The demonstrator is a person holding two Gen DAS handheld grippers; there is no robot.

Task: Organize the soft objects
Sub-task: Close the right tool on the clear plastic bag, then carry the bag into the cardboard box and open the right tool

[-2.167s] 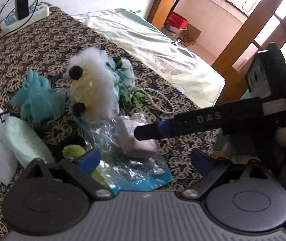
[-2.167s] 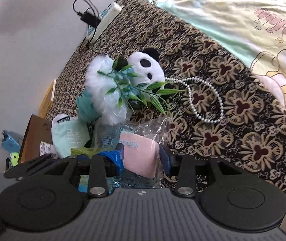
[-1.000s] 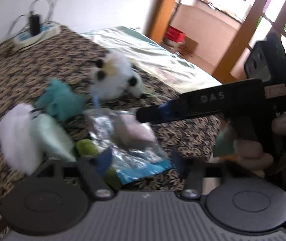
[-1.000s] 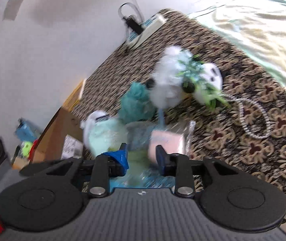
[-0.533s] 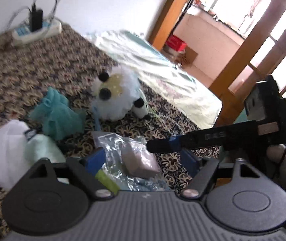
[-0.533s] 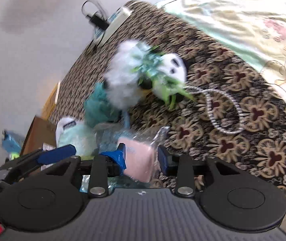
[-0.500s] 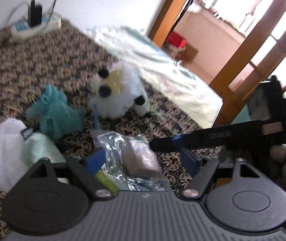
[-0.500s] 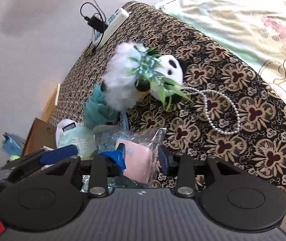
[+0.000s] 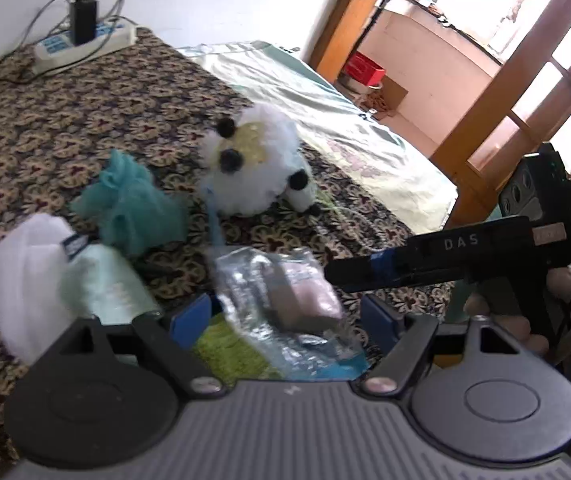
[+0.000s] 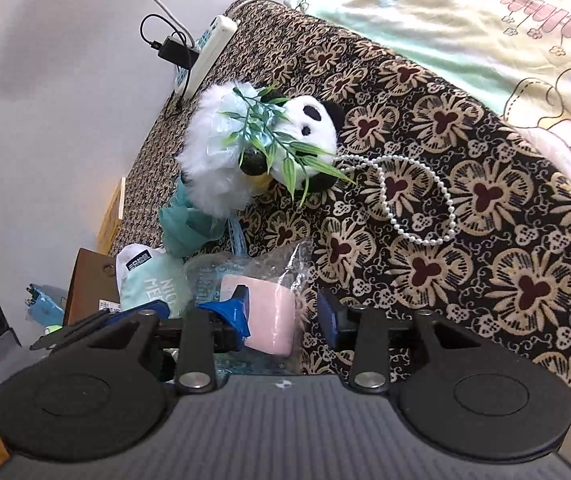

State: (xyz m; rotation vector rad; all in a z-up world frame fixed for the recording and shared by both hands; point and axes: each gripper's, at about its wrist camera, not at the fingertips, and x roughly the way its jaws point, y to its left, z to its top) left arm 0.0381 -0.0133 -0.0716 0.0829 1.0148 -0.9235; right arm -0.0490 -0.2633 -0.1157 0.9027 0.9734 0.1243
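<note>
Where panda (image 10: 309, 132) lies: pearls (image 10: 417, 200) beside

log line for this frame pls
left gripper: open over bagged pink sponge | right gripper: opening, sponge between jaws | panda plush: untouched

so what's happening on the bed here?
A person is sorting soft items piled on the patterned bedspread with two hand-held grippers. The right hand-held gripper straddles a pink pad in a clear plastic bag; its jaws are opening, with a gap on the right side, so the bag is being let go. The left hand-held gripper is open around the same bag from the other side. A panda plush, teal mesh pouf and pearl necklace lie beyond.
</note>
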